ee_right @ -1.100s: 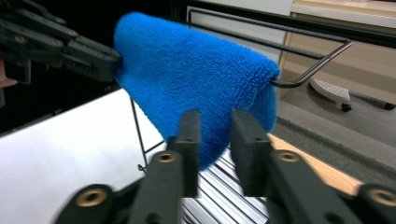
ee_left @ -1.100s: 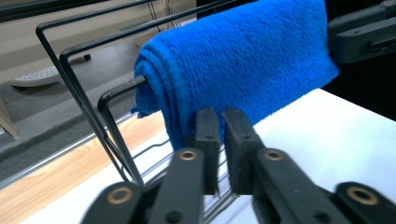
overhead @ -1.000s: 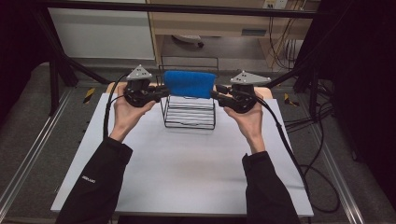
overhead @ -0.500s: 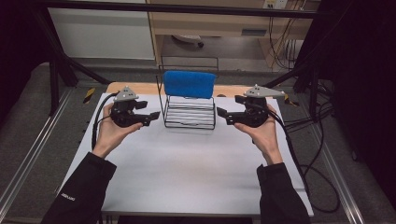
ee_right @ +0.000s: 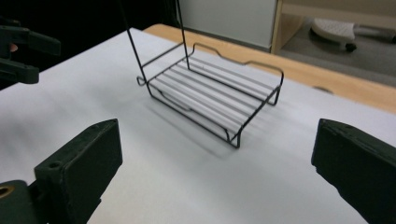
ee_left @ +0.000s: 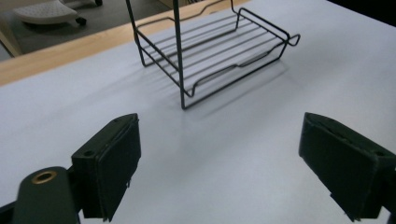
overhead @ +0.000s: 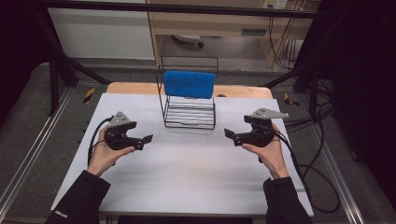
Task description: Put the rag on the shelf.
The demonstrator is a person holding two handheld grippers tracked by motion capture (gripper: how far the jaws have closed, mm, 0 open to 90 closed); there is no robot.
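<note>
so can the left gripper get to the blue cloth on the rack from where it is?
Probably yes. The left gripper has open, empty jaws, with bare table between it and the wire rack. The blue cloth hangs exposed over the rack's top bar.

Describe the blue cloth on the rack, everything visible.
The blue cloth is a plain, bright blue, soft-looking fabric draped over the top bar of the black wire rack, hanging as a wide smooth panel above the rack's slatted base. It touches nothing but the rack; both grippers are apart from it.
</note>
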